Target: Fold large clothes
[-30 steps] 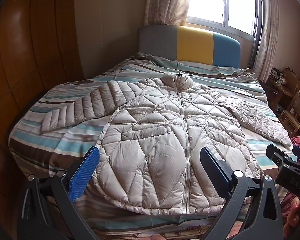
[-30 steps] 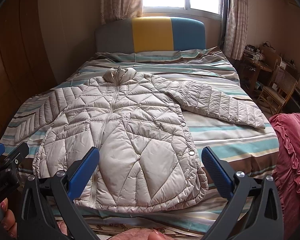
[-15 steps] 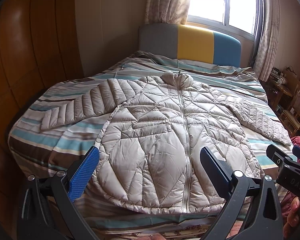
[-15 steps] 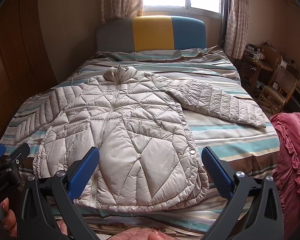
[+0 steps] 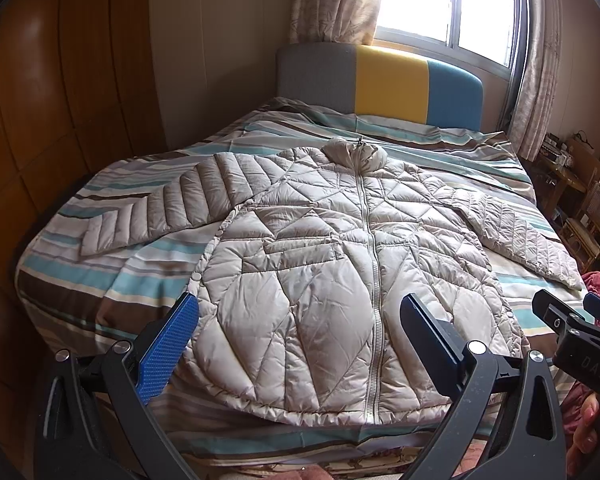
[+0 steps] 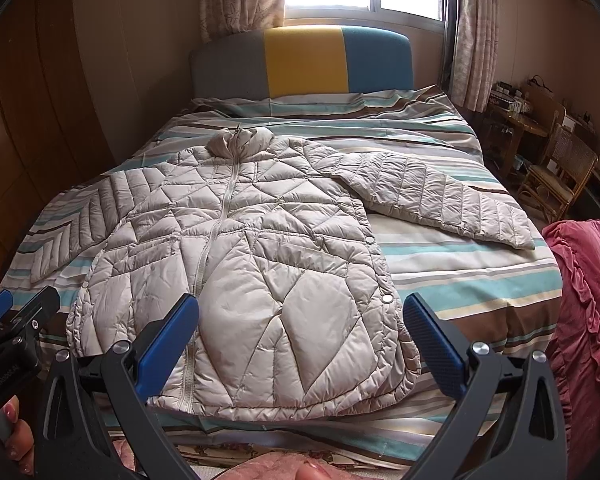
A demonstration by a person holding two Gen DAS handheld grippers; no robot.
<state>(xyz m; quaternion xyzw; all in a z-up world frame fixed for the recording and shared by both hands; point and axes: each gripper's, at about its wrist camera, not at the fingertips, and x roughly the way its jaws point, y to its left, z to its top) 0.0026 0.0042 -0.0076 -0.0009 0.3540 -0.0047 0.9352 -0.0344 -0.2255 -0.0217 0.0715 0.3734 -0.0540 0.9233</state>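
Note:
A beige quilted puffer jacket [image 5: 340,272] lies flat and zipped on the striped bed [image 5: 100,280], collar toward the headboard, both sleeves spread outward. It also shows in the right wrist view [image 6: 252,264]. My left gripper [image 5: 300,336] is open and empty, held above the jacket's hem at the foot of the bed. My right gripper [image 6: 300,336] is open and empty, also above the hem, over its right half. The right gripper's body shows at the right edge of the left wrist view [image 5: 580,340]; the left gripper's body shows at the left edge of the right wrist view [image 6: 12,332].
A grey, yellow and blue headboard [image 6: 300,60] stands under a bright window. Wooden wardrobe panels [image 5: 40,120] run along the left. A red ruffled cloth [image 6: 580,300] lies at the bed's right. Wicker chairs [image 6: 556,172] and a table stand at the far right.
Both grippers have drawn back and risen slightly, so the jacket sits a little farther away in both views. The jacket has not moved. Both grippers stay open.

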